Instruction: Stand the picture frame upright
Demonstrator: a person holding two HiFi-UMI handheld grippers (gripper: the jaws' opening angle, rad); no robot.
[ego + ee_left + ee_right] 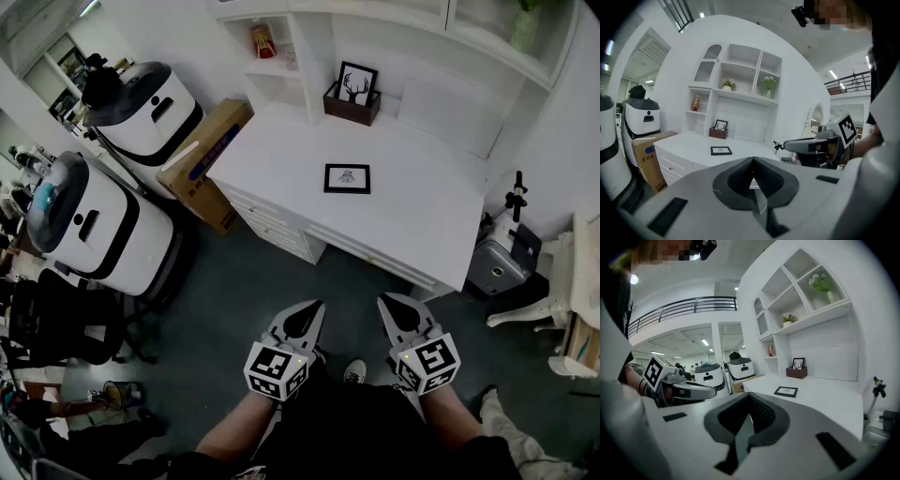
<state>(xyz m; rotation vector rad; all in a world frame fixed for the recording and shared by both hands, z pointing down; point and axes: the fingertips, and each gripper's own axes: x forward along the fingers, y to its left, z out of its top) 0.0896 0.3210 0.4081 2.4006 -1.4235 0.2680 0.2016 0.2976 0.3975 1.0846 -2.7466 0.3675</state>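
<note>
A: What are the tongs doing, are they gripping anything?

B: No. The left tongs (310, 313) are shut tight, tip against tip, with nothing between them. The right tongs (391, 309) are the same: closed and empty. Both are held side by side over the floor, aimed at the desk (422, 220) and dipping a little, well short of its front edge.

A: And the picture frame?

B: The picture frame (347, 178) lies flat on its back near the middle of the desk, glass facing the ceiling. Nothing touches it. It's a black landscape frame, and its long side runs left to right as the person looks at it.

A: Anything near it?

B: Further back, against the shelving, a deer picture (357, 82) stands upright in a brown box (351, 106), well apart from the flat one.
</note>
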